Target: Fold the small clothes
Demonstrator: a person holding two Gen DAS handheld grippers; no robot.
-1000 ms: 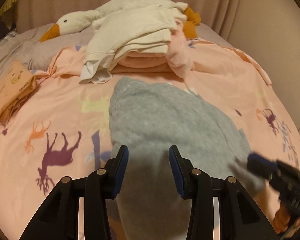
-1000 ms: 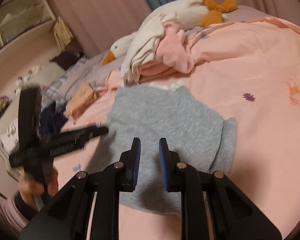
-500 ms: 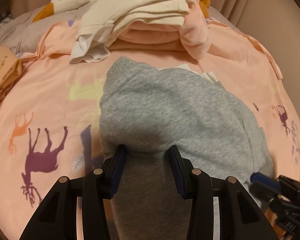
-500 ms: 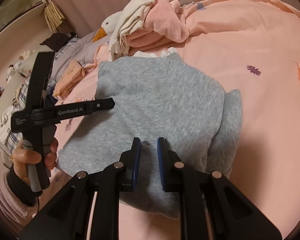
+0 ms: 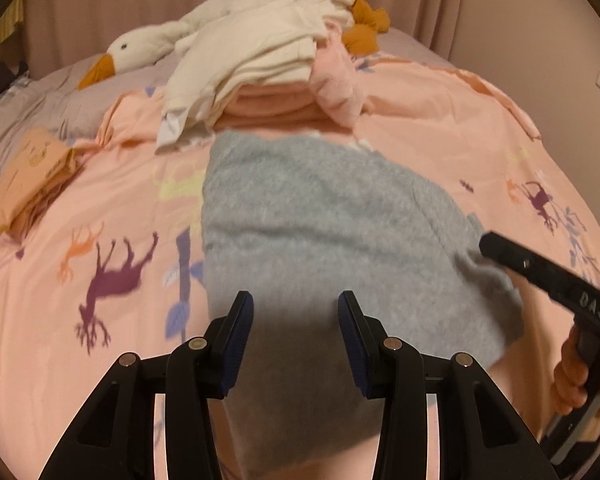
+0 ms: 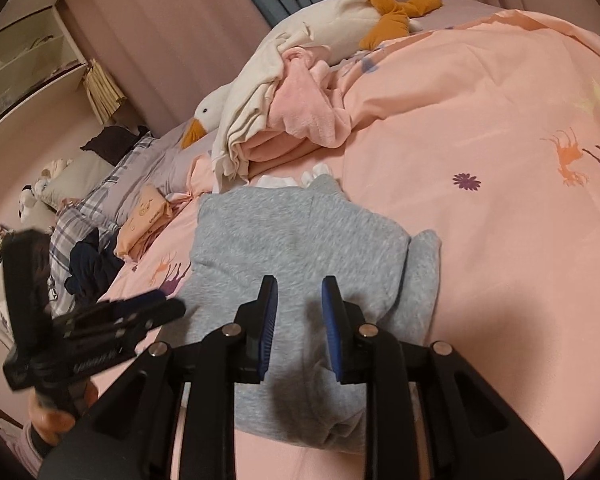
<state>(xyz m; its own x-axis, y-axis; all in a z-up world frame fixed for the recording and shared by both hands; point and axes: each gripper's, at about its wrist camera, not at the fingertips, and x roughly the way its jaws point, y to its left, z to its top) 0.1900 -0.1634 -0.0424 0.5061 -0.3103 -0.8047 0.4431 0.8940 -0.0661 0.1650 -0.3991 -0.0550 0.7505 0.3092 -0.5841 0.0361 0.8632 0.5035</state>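
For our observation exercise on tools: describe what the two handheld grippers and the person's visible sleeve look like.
Both the left gripper and right gripper are black plastic with silver rivets and ribbed blue finger pads. Each handle carries pale lettering, partly legible. The sleeve at the left hand looks pale pinkish.

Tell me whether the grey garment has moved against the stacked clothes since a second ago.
Cannot tell: the grey garment lies just before the stacked clothes, as before; only its framing shifts with the cameras.
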